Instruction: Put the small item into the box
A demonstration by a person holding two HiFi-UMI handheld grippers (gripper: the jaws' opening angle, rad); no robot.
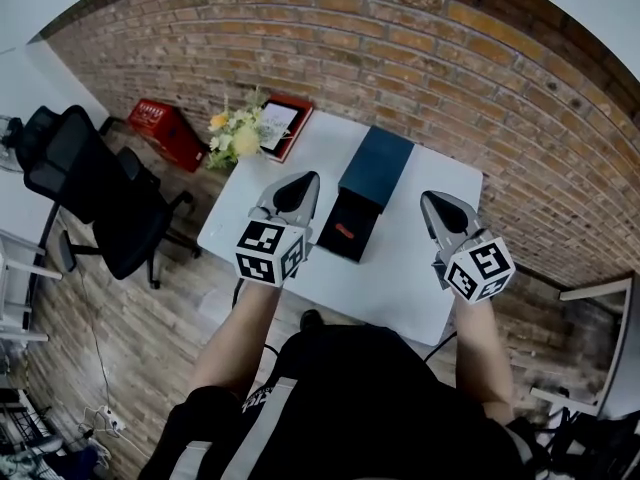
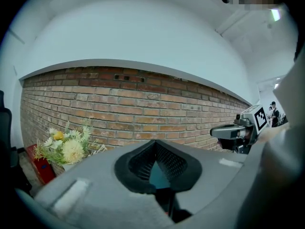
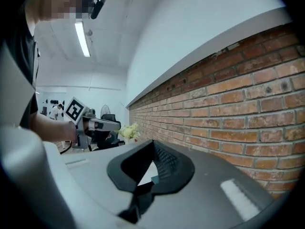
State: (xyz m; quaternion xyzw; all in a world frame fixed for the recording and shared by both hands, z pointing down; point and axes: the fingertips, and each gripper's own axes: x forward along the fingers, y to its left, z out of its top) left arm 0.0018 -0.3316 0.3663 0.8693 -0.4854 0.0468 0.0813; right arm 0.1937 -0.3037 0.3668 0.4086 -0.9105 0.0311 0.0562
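as far as the head view shows, the placing looks done: the small item [image 1: 344, 230], a red sliver, lies inside the open black box [image 1: 362, 213] near the middle of the white desk [image 1: 420, 278], and nothing else small sits loose on the desk

your left gripper [image 1: 300, 183] hangs above the desk just to the left of the box, and your right gripper [image 1: 435, 204] hangs well apart from it on the right side. neither one touches the box or the item

in the left gripper view the jaws are clenched tip to tip, with only an empty triangular gap behind the tips, so they carry nothing. the right gripper view shows the same: jaws pressed together at the tips and nothing between them

the teal lid [image 1: 376, 166] rests on the desk at the far end of the box, touching it or very nearly, and it is off the box. the task sentence asks only for the item to go in, so i judge that little or nothing is left. if you mean to cover the box, that step is not yet done, and you would need to part one set of jaws to take the lid

the flowers [image 1: 238, 133] at the desk's far left corner stand clear of all this
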